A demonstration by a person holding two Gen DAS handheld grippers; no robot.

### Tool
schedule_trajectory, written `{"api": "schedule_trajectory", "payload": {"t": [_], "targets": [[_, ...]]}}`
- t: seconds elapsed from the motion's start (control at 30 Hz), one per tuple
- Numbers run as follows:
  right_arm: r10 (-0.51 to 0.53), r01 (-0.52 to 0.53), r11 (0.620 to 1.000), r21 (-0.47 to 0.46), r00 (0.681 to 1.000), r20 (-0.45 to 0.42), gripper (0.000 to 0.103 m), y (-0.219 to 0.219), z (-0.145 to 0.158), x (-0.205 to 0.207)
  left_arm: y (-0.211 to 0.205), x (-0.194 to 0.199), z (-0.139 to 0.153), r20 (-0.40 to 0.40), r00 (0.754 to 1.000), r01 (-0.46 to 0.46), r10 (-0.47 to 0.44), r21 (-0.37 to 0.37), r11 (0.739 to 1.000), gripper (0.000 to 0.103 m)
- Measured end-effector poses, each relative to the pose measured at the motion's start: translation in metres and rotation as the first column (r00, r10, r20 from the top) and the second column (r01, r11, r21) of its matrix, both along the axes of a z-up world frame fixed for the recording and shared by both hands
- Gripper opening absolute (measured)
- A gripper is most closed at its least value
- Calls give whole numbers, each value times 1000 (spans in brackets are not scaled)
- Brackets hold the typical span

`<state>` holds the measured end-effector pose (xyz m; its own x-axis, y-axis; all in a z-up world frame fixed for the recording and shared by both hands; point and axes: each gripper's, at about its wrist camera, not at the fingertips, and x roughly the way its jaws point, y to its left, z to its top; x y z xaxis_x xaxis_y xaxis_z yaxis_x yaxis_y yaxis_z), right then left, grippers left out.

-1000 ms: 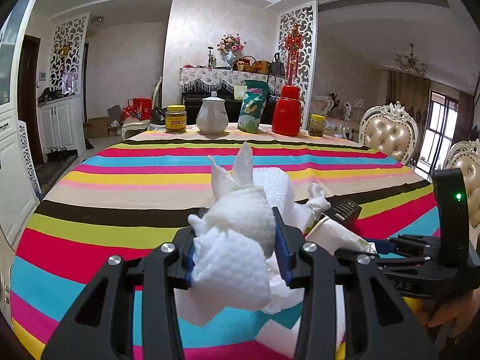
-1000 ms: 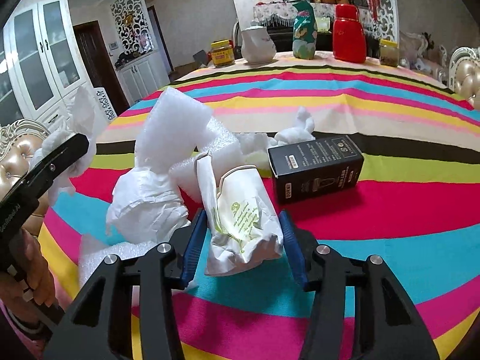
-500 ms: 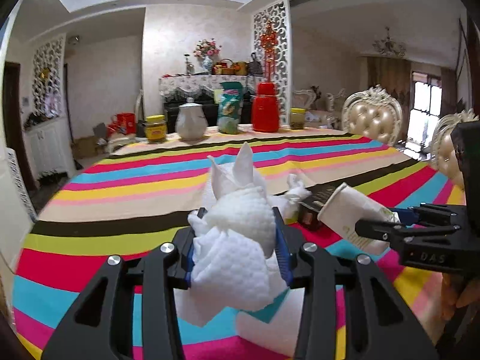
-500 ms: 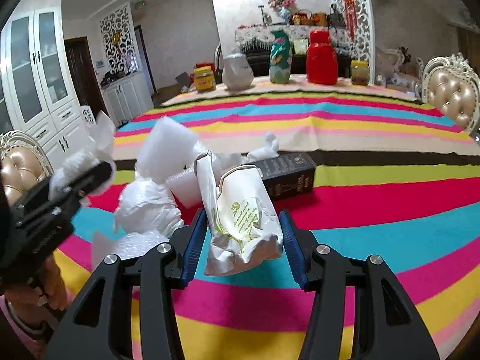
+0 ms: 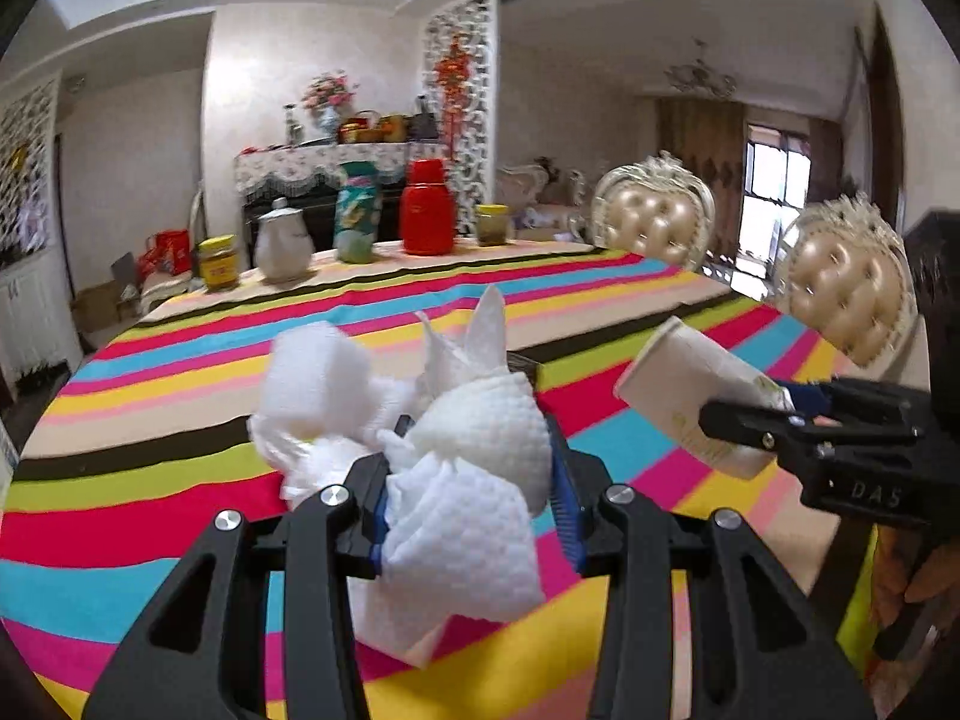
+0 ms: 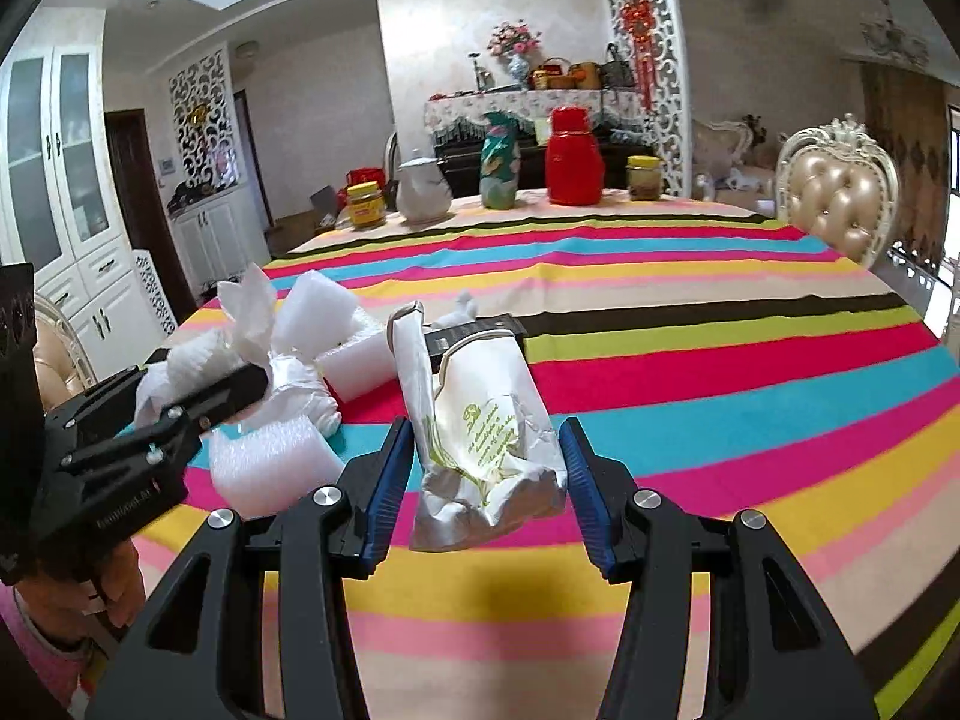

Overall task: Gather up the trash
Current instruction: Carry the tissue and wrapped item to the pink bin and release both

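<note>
My left gripper (image 5: 477,480) is shut on a crumpled white paper towel (image 5: 474,480), held above the striped tablecloth (image 5: 180,372). My right gripper (image 6: 489,468) is shut on a crushed white paper cup (image 6: 486,420) with green print, also lifted off the table. In the left wrist view the right gripper (image 5: 798,414) shows at the right with the paper cup (image 5: 684,396) sticking out leftward. In the right wrist view the left gripper (image 6: 198,396) shows at the left with the paper towel (image 6: 246,312). More trash lies on the cloth: white foam pieces (image 6: 270,462), a crumpled white bag (image 6: 300,384) and a black box (image 6: 474,330).
At the table's far edge stand a yellow-lidded jar (image 6: 366,204), a white teapot (image 6: 423,189), a green bag (image 6: 501,165), a red thermos (image 6: 573,162) and another jar (image 6: 645,177). Padded chairs (image 5: 651,222) stand to the right. A white cabinet (image 6: 66,180) is at the left.
Both grippers have moved to the right and risen a little, each keeping its hold. The trash pile and black box now lie further left and further back in both views.
</note>
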<state>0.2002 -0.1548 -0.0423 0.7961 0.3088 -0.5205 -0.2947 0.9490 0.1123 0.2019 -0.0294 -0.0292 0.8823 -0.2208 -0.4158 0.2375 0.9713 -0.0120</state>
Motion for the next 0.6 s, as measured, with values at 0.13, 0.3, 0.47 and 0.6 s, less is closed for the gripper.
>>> {"api": "schedule_trajectory", "payload": {"t": [0.13, 0.3, 0.47, 0.6], "targets": [[-37, 38, 999, -6, 999, 25, 50, -16, 5, -24, -24, -14, 4, -8, 999, 52, -52, 5, 999, 41], [-93, 93, 996, -4, 994, 57, 51, -41, 8, -56, -49, -32, 4, -3, 995, 96, -96, -5, 995, 41], [-156, 156, 988, 1, 984, 87, 51, -68, 10, -90, -77, -57, 1, -3, 990, 140, -140, -10, 990, 41], [-192, 192, 981, 3, 977, 90, 51, -91, 8, -118, -97, -73, 2, -9, 985, 172, -172, -38, 984, 42]]}}
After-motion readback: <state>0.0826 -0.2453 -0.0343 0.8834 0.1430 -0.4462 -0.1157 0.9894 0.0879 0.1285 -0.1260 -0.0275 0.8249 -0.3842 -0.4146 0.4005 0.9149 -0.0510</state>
